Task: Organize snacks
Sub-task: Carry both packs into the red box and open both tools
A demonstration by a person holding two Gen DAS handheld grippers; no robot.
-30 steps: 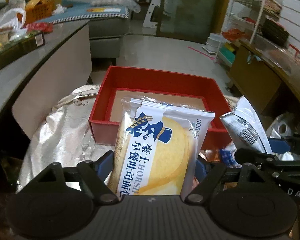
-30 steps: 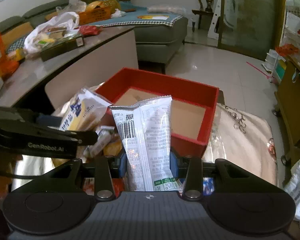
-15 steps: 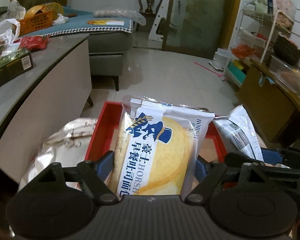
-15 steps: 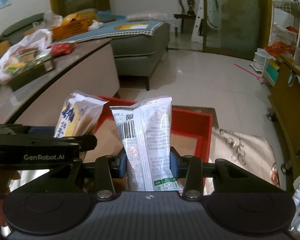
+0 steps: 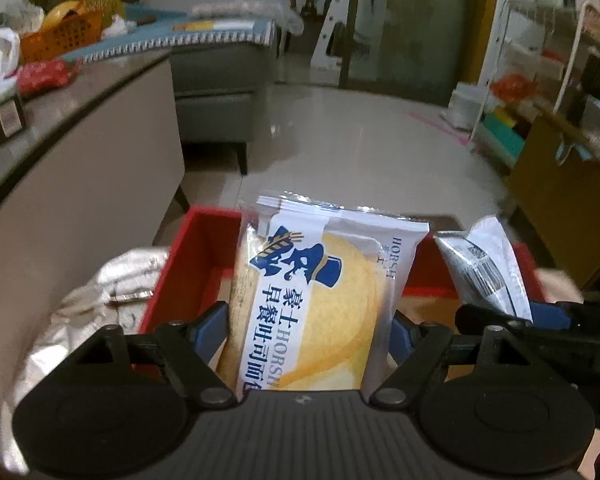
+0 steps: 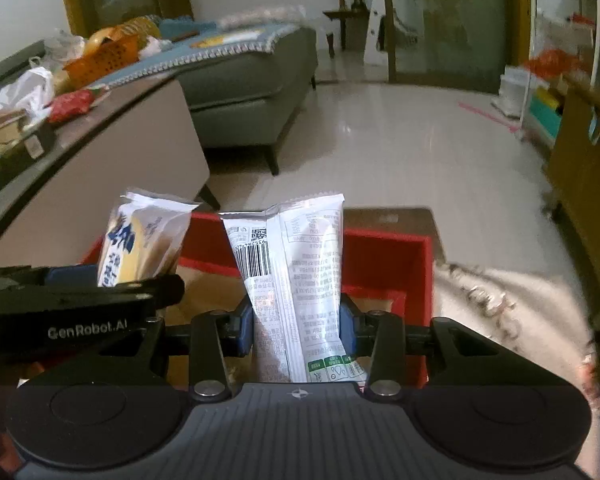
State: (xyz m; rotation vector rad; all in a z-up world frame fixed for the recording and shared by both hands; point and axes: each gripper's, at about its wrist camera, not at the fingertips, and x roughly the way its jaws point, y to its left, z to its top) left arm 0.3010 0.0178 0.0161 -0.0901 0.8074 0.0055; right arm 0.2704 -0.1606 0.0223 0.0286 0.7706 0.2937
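Your left gripper [image 5: 308,328] clamps the soft, crushable blue-and-yellow bread packet [image 5: 316,304] over the red cardboard box [image 5: 172,264]. At its 3 o'clock, your right gripper [image 6: 296,324] pinches the light, slippery white foil snack pouch [image 6: 292,276]. Hold both low, gently.

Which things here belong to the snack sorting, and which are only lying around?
For the job:
- bread packet in the left gripper
- white snack packet in the right gripper
- red box

Lying about:
- orange basket
- red bag
- grey sofa
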